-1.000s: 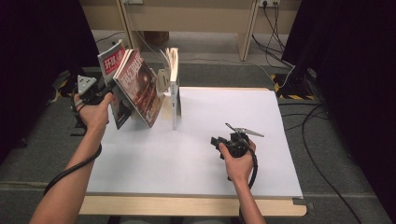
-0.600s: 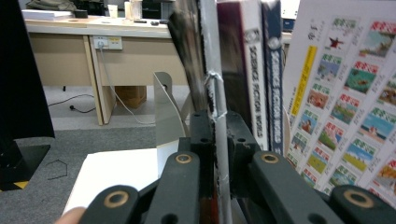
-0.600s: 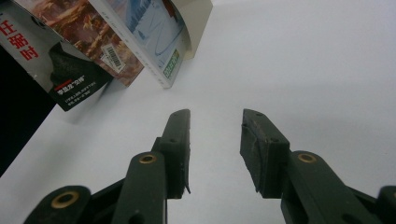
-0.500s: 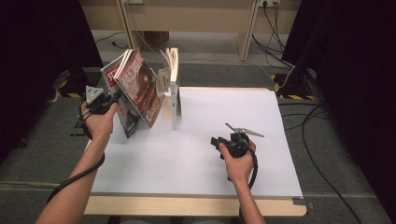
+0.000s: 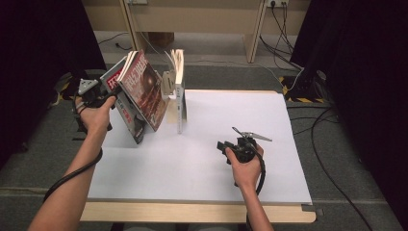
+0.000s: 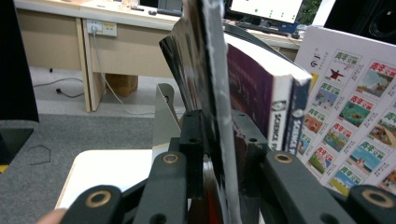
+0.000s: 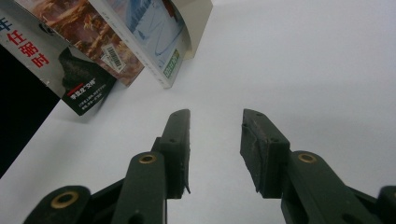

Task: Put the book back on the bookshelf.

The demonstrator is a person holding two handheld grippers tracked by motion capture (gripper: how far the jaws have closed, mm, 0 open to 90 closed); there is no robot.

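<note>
Several magazines (image 5: 144,91) lean to the right at the table's far left, red cover up, against an upright book (image 5: 179,91) and a metal bookend (image 5: 168,83). My left gripper (image 5: 107,96) is at their left edge. In the left gripper view its jaws (image 6: 217,121) straddle one thin magazine (image 6: 215,56). They have just been opening, and a narrow dark gap shows beside the left pad (image 6: 194,154). My right gripper (image 5: 222,145) rests low over the white table (image 5: 202,173) at mid right. It is open (image 7: 215,116) with nothing between its jaws and points toward the books (image 7: 107,51).
A thicker purple-spined book (image 6: 275,93) and a cover with small colour pictures (image 6: 355,107) stand right of the held magazine. Cables lie on the grey floor beyond the table's right side (image 5: 317,115). A wooden desk (image 5: 202,19) stands behind.
My left hand nudged toward the leaning magazines and drew back a little to the left. The magazines keep their lean. The right hand has stayed put.
</note>
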